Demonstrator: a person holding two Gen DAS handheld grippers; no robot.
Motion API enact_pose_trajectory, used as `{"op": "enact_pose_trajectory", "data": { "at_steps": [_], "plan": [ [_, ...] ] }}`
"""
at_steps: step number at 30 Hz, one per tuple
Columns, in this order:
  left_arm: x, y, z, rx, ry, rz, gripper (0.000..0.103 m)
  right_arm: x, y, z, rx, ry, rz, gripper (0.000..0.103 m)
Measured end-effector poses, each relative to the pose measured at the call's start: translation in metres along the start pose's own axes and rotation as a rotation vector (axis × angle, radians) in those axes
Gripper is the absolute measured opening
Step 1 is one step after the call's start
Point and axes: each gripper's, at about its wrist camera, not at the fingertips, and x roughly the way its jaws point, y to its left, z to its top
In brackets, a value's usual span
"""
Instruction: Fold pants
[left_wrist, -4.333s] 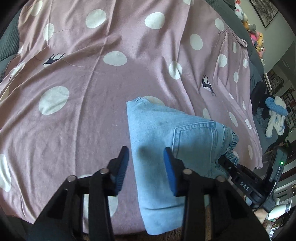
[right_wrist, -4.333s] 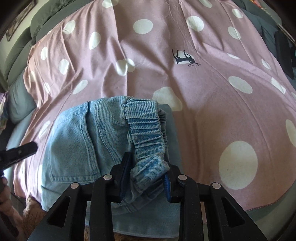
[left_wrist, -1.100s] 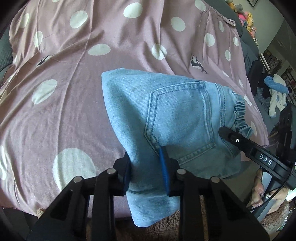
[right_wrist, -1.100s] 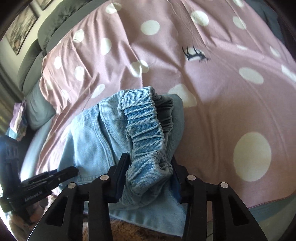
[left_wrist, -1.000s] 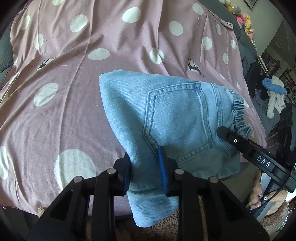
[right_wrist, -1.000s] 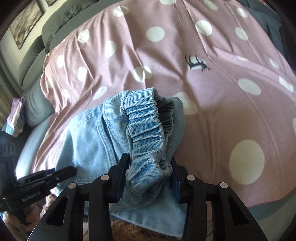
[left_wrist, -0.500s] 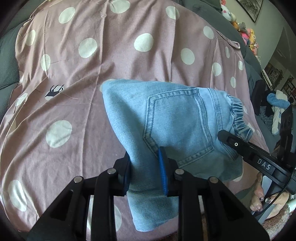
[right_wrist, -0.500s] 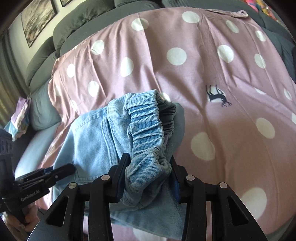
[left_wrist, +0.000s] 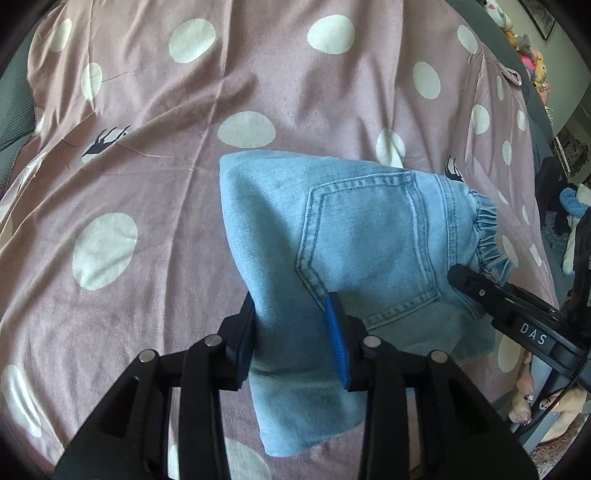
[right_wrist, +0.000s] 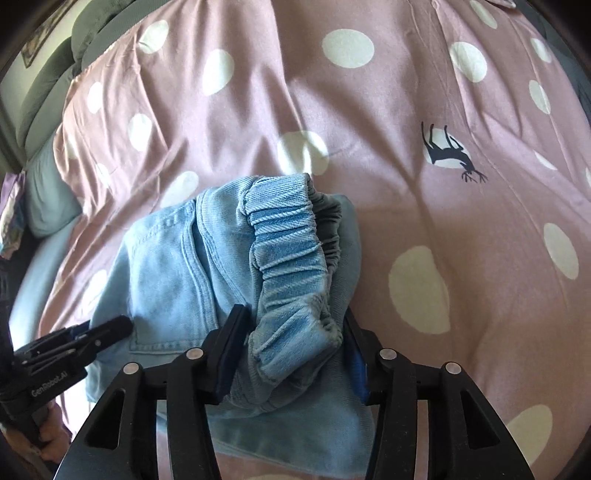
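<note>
1. I have the folded pants lying on the pink dotted bedspread, near its closer edge, back pocket up and the elastic waistband bunched on the right.

2. My left gripper straddles the folded edge on the left side. Its jaws have just been opening; denim sits between them, the left pad against the cloth, the blue right pad seemingly just clear of it, so I judge the grip as letting go.

3. My right gripper straddles the waistband. Its jaws have also just been opening, and a gap shows on both sides of the gathered cloth, so it no longer pinches.

4. The step in hand looks like setting the folded bundle down and releasing. To do it well, I open both sets of jaws fully before moving off, so no pad drags a layer.

5. I back out along the fingers' line rather than lifting, keeping the waistband stacked.

6. The risk: the springy elastic may unroll once freed, spoiling the fold.
</note>
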Motion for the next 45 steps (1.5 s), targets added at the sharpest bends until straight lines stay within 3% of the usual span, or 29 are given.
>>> {"op": "enact_pose_trajectory", "data": {
  "at_steps": [1,3,5,8,11,19,22,25,45],
  "plan": [
    [-0.006,0.0,-0.002,0.003,-0.008,-0.005,0.047,-0.005,0.003,-0.001,-0.004,-0.004,-0.018,0.053],
    [-0.023,-0.003,-0.008,0.009,-0.042,-0.017,0.072,-0.015,0.004,-0.005,-0.019,-0.028,-0.045,0.059],
    [-0.04,-0.006,-0.014,0.014,-0.078,-0.012,0.084,-0.032,0.006,-0.012,-0.033,-0.06,-0.063,0.063],
    [-0.064,-0.013,-0.023,0.032,-0.129,0.013,0.093,-0.052,0.008,-0.02,-0.039,-0.094,-0.059,0.074],
    [-0.084,-0.018,-0.035,0.035,-0.173,0.02,0.102,-0.071,0.009,-0.03,-0.038,-0.122,-0.053,0.078],
    [-0.089,-0.03,-0.064,0.058,-0.175,0.051,0.102,-0.09,0.007,-0.054,-0.001,-0.156,-0.063,0.081],
    [-0.088,-0.029,-0.07,0.048,-0.164,0.023,0.102,-0.094,0.01,-0.059,-0.014,-0.168,-0.112,0.081],
    [-0.083,-0.028,-0.075,0.043,-0.155,0.021,0.102,-0.097,0.014,-0.063,-0.016,-0.179,-0.1,0.081],
    [-0.071,-0.021,-0.08,0.041,-0.111,0.076,0.102,-0.083,0.031,-0.071,-0.066,-0.148,-0.174,0.082]
  ]
}}
